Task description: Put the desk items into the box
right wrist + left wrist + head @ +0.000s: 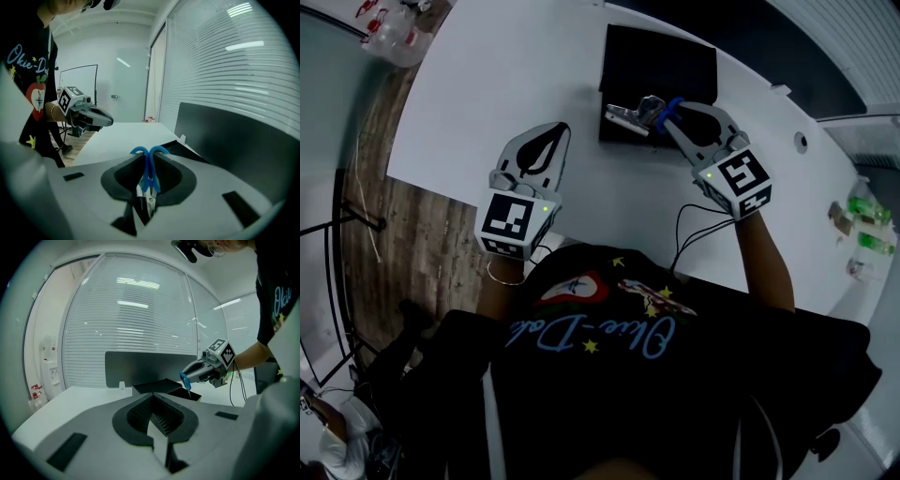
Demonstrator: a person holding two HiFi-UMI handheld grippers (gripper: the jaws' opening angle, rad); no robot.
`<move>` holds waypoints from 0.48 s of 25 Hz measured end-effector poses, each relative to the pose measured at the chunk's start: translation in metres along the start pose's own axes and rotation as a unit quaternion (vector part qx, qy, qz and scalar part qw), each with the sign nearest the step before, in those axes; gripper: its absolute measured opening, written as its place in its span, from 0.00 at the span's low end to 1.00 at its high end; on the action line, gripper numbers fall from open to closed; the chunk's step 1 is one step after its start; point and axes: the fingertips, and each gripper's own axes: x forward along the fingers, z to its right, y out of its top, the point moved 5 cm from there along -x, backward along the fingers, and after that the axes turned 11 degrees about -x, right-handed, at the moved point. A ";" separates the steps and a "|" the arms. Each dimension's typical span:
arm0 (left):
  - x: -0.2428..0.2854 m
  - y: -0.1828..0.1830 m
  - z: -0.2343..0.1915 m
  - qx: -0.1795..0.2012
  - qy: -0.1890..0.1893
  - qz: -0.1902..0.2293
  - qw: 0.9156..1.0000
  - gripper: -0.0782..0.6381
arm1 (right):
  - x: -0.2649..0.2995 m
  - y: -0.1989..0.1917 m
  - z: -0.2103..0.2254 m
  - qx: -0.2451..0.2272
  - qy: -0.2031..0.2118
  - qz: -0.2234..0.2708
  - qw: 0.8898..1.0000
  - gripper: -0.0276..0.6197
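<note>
A black printed shirt (609, 375) fills the lower head view. Above it, the left tool (558, 131) is held over the white worktop (516, 66), its jaws closed together with nothing between them. The blue-handled scissors (149, 173) are clamped in the right tool (670, 117) at the near edge of the black box (661, 61), just beside a metal item (626, 115) lying inside it.

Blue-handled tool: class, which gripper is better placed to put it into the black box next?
Right. The right gripper clamps the blue-handled tool at the black box. The left gripper is shut, empty, and off to the box's side.
</note>
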 end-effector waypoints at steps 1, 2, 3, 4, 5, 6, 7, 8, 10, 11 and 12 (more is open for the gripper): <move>0.000 0.000 0.000 0.000 0.002 -0.001 1.000 0.12 | 0.002 -0.003 0.000 0.003 0.004 -0.004 1.000 0.16; 0.000 -0.001 0.000 0.000 0.005 -0.002 1.000 0.12 | 0.005 -0.006 -0.001 0.004 0.008 -0.007 1.000 0.16; 0.000 -0.001 -0.001 0.000 0.008 -0.005 1.000 0.12 | 0.008 -0.007 -0.001 0.002 0.012 -0.009 1.000 0.16; -0.001 -0.001 -0.002 0.000 0.011 -0.007 1.000 0.12 | 0.011 -0.008 -0.002 0.000 0.016 -0.011 1.000 0.16; -0.001 -0.001 -0.002 -0.001 0.013 -0.007 1.000 0.12 | 0.014 -0.008 -0.003 -0.001 0.019 -0.012 1.000 0.16; -0.002 -0.001 -0.003 -0.003 0.015 -0.007 1.000 0.12 | 0.016 -0.010 -0.004 0.001 0.022 -0.013 1.000 0.16; -0.002 -0.001 -0.003 -0.004 0.018 -0.007 1.000 0.12 | 0.019 -0.011 -0.005 0.004 0.024 -0.013 1.000 0.16; -0.003 -0.002 -0.003 -0.005 0.020 -0.009 1.000 0.12 | 0.021 -0.012 -0.005 0.007 0.027 -0.014 1.000 0.16; -0.004 -0.004 -0.003 -0.006 0.023 -0.011 1.000 0.12 | 0.027 -0.014 -0.007 0.010 0.031 -0.015 0.999 0.16; -0.004 -0.004 -0.003 -0.007 0.024 -0.011 1.000 0.12 | 0.030 -0.015 -0.008 0.013 0.033 -0.015 0.999 0.16; -0.005 -0.004 -0.003 -0.008 0.025 -0.011 1.000 0.12 | 0.032 -0.016 -0.008 0.017 0.036 -0.014 0.999 0.16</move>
